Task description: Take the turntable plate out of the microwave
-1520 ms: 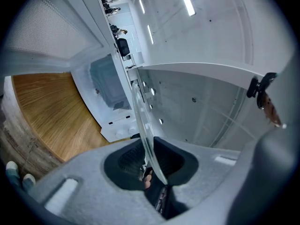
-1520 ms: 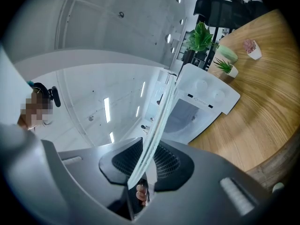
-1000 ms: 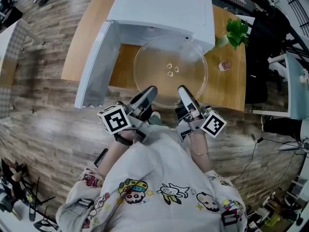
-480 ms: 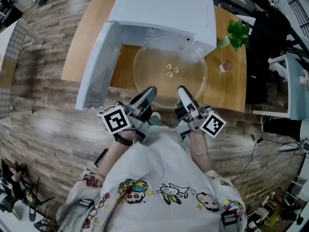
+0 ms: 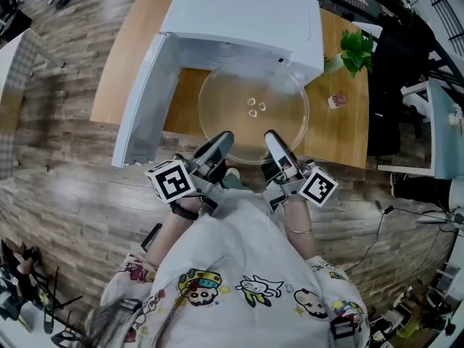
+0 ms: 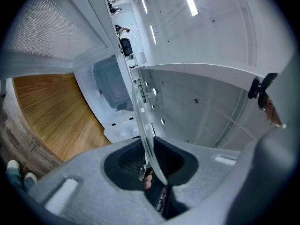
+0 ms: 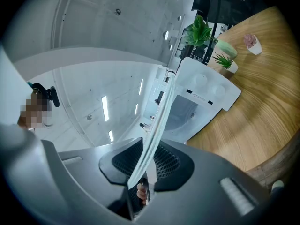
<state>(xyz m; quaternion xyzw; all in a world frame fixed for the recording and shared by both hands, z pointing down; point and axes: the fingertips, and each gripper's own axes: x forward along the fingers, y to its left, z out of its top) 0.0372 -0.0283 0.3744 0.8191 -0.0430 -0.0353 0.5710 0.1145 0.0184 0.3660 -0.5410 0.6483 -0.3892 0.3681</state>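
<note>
Turntable plate point(image 5: 225, 96) — round clear glass, three central nubs point(image 5: 254, 107)

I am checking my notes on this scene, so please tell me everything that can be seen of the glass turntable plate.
The turntable plate is a round disc of clear glass with a raised rim and three small nubs at its centre. It lies level, mostly outside the open microwave, its far edge at the opening, over the wooden table. The left gripper and right gripper each clamp its near rim.
</note>
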